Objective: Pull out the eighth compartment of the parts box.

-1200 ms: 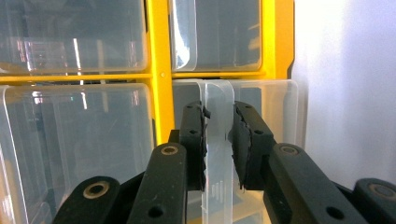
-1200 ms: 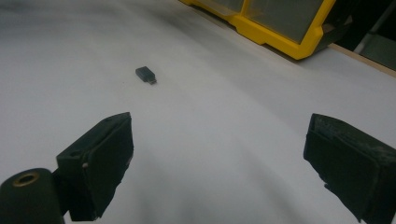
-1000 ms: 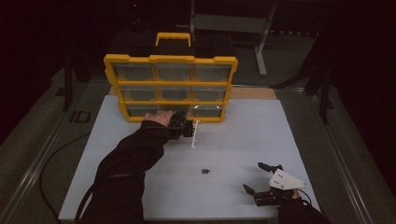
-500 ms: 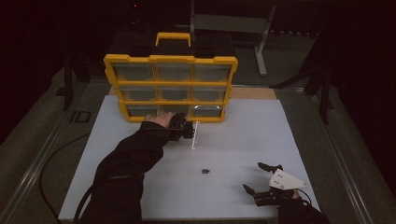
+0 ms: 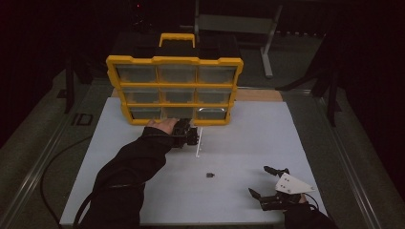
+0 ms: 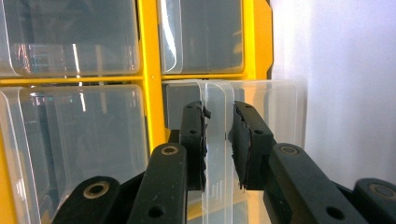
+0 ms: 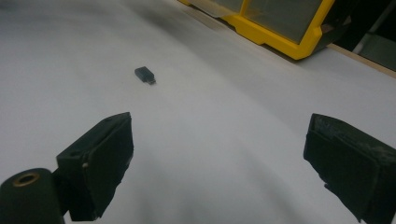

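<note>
The yellow organizer box [image 5: 174,90] stood at the far side of the white table [image 5: 248,143], and everything here is told from that box. No brand name or word could be read on the box. Left of it, off the white top, a dark mark like the letters "ID" [image 5: 81,119] showed on the grey surface (too dim to be sure).

The left gripper [image 6: 218,140] was right in front of the box's bottom row. Its two black jaws were pinching the thin clear front of a see-through drawer [image 6: 219,154], with one pad on each side of the plastic. That drawer was in the bottom row, toward the right end of the box, and it stuck out a little toward the person. From above, the left hand [image 5: 165,126] sat just in front of the box's lower edge.

A small dark piece [image 5: 209,175] lay on the table, well in front of the box. The right gripper [image 5: 270,183] was farther from the box, near the table's front edge, and its jaws were spread wide with nothing between them.

Compared with a second before, nothing looked different. The left gripper pinched the drawer front in the same spot, and the right gripper had not moved.
</note>
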### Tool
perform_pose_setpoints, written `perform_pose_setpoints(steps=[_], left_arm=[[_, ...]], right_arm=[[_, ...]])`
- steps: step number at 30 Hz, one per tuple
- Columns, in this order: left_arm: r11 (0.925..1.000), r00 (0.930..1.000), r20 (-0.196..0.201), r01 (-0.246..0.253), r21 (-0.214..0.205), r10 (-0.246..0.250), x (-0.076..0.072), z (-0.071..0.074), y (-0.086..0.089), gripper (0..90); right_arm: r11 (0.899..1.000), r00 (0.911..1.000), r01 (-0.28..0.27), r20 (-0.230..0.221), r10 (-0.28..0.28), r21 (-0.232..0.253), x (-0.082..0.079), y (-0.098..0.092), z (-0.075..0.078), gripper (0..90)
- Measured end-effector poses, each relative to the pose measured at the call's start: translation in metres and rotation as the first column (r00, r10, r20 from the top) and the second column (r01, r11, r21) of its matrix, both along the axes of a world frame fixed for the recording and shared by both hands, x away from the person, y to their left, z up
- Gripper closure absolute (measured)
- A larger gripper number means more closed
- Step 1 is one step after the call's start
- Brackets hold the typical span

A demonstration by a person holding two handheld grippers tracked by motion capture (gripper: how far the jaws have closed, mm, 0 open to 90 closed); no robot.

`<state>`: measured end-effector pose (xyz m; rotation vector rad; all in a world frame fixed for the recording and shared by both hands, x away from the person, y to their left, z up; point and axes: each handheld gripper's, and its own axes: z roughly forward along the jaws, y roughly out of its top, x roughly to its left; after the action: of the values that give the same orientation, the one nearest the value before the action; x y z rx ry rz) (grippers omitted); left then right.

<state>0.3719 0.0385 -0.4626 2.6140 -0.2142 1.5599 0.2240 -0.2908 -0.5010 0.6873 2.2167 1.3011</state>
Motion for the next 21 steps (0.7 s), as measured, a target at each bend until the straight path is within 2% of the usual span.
perform_pose_setpoints(steps=[8,21], left_arm=[[1.0,1.0,-0.002,-0.004,0.0,0.004,-0.006,0.0,-0.001,74.9],[0.9996,0.9999,-0.011,-0.001,-0.029,0.0,-0.019,0.0,-0.005,74.9]], right_arm=[[1.0,1.0,0.001,0.001,-0.001,-0.001,0.0,0.0,0.0,8.3],[1.0,1.0,0.002,0.001,-0.002,-0.002,0.0,0.001,0.0,8.3]])
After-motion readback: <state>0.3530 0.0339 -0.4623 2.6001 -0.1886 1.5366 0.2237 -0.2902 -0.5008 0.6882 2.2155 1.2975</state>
